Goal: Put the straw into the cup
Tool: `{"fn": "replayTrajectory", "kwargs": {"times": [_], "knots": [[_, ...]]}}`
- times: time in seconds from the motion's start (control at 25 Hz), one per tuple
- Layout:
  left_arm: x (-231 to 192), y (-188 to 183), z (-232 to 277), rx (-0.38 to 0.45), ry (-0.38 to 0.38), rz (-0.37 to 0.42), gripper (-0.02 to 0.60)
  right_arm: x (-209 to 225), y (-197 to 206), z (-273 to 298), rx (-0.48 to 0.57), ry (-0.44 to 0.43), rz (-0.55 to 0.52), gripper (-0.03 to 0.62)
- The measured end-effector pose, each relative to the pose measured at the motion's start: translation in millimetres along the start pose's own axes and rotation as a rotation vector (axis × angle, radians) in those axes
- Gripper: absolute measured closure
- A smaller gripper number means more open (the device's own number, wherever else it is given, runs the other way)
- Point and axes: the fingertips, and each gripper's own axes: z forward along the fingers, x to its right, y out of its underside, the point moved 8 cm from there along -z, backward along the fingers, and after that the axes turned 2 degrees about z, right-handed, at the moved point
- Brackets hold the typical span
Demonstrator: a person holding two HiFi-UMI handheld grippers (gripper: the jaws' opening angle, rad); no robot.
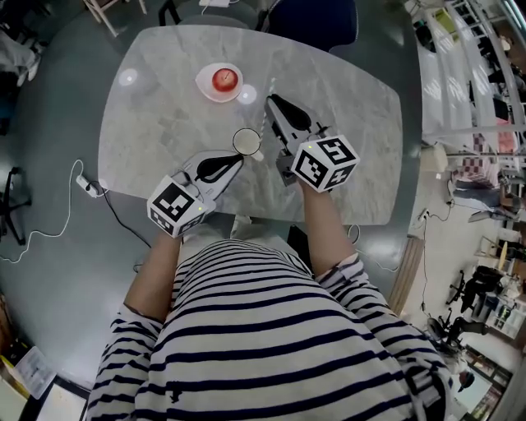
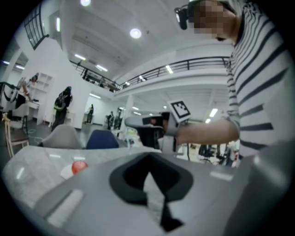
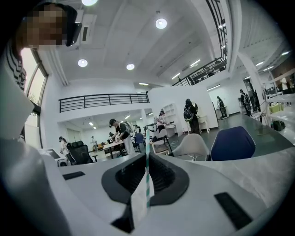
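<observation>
A white cup (image 1: 246,141) stands on the marble table (image 1: 164,99), seen from above. My left gripper (image 1: 241,157) reaches it from the near left with its tips at the cup's near side. Its jaws are shut, and a pale strip (image 2: 154,196) is pinched between them; the cup's body is hidden in the left gripper view. My right gripper (image 1: 270,99) lies just right of the cup, shut on a green-and-white striped straw (image 3: 147,173) with a white paper piece. The straw (image 1: 268,107) sticks out past the tips, beside the cup and outside it.
A white plate (image 1: 205,89) with a red apple (image 1: 224,80) sits behind the cup; the apple (image 2: 79,167) also shows in the left gripper view. A blue chair (image 1: 316,18) stands at the table's far side. A cable (image 1: 49,226) runs across the floor on the left.
</observation>
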Motion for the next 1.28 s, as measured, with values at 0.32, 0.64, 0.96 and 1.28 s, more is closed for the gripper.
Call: {"fn": "replayTrajectory", "kwargs": {"times": [0.32, 0.64, 0.96, 1.28], "knots": [[-2.5, 3.1, -4.9, -0.005, -0.011, -0.011, 0.574, 2.3, 35.7, 11.9, -0.001, 0.016, -0.019, 0.569], [-12.2, 13.5, -5.4, -0.012, -0.023, -0.023, 0.575, 7.4, 78.8, 23.9, -0.044, 0.067, -0.018, 0.569], [-10.4, 10.6, -6.1, -0.012, -0.02, -0.025, 0.575, 5.6, 82.2, 18.0, -0.069, 0.073, -0.026, 0.569], [-12.4, 12.8, -6.1, -0.01, -0.018, -0.024, 0.575, 5.7, 93.0, 10.1, -0.111, 0.085, -0.05, 0.569]]}}
